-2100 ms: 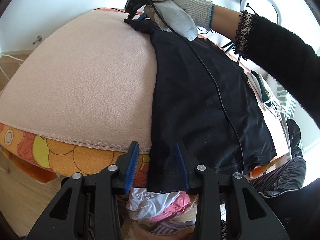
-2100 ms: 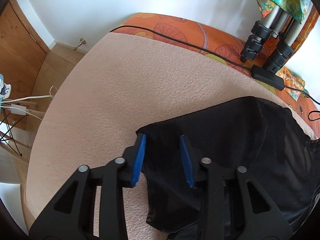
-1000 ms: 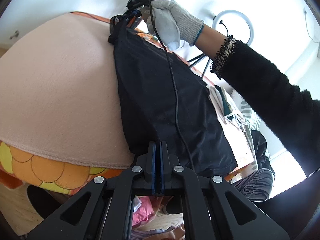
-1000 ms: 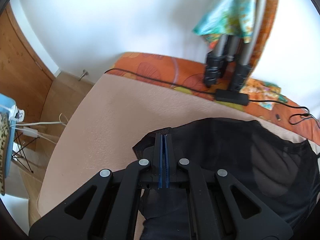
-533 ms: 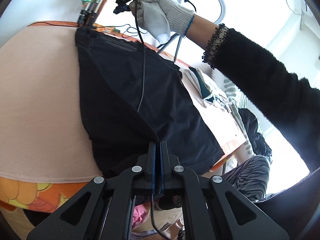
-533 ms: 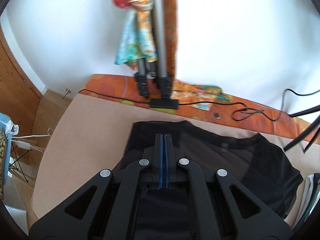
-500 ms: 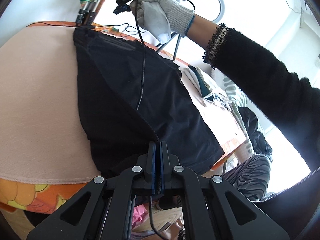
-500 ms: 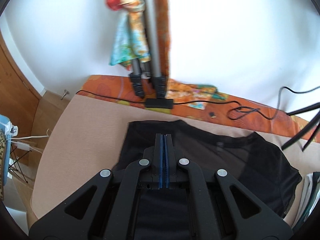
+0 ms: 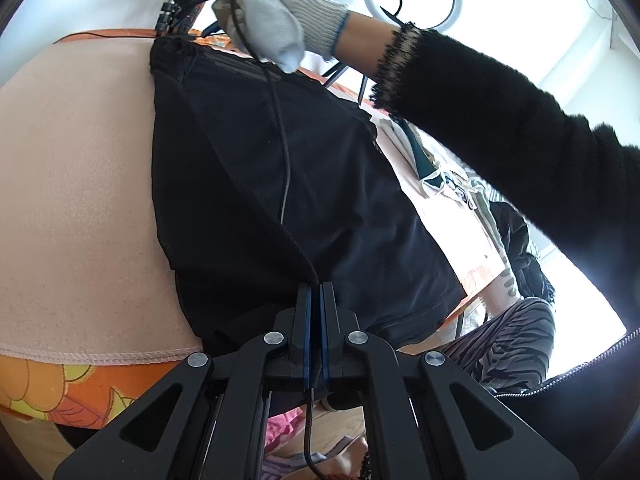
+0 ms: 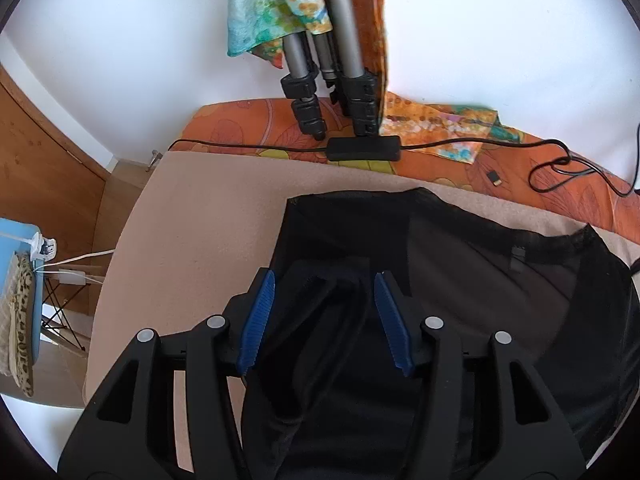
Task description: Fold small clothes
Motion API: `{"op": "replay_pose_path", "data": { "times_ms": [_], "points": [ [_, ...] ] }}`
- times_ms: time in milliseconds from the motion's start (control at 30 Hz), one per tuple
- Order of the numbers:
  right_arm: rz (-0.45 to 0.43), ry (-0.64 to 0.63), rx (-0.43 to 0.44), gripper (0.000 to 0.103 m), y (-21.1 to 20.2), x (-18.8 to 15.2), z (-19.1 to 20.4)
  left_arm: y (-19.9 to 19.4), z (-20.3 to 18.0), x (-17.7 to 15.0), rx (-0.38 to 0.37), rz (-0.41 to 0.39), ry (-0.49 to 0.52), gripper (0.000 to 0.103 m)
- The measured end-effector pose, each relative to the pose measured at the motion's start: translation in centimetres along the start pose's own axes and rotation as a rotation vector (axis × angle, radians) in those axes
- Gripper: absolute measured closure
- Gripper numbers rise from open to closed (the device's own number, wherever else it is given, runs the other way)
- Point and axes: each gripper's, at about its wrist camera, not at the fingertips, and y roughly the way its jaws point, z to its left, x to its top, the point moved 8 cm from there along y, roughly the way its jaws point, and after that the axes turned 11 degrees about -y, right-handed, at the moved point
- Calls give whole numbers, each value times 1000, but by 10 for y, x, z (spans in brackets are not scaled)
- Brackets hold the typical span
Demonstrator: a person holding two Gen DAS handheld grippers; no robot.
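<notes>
A black garment (image 9: 288,184) of thin, partly sheer fabric lies spread on a pale pink blanket (image 9: 76,184) that covers the counter, over an orange flower-print cloth (image 10: 248,124). In the left wrist view it runs from the near edge of the blanket up to the far edge, with a raised fold line running diagonally across it.

The left gripper (image 9: 315,300) sits at the garment's near hem, its blue-lined jaws pressed together with a ridge of the black fabric pinched between them. A thin black cable (image 9: 285,148) hangs across the garment from the far hand.

The right gripper (image 10: 324,280), held by a hand in a white knit glove (image 9: 276,8), is over the garment's far end. Its jaws have just been opening and now stand apart; black fabric lies under and between the blue pads (image 10: 256,316) without being pressed by them.

Beyond the garment stand grey tripod legs (image 10: 320,64) with a black adapter box (image 10: 364,149) at their feet.
</notes>
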Motion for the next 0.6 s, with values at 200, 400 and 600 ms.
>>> {"op": "replay_pose_path", "data": {
  "times_ms": [200,400,600],
  "points": [
    [59,-27,-57,53,33,3,2,-3,6,2,-5,2,-13,101],
    [47,-22,-61,99,35,0,-10,-5,9,0,-6,8,-16,101],
    [-33,-53,-109,100,-5,8,-31,-5,1,1,-19,4,4,101]
  ]
}}
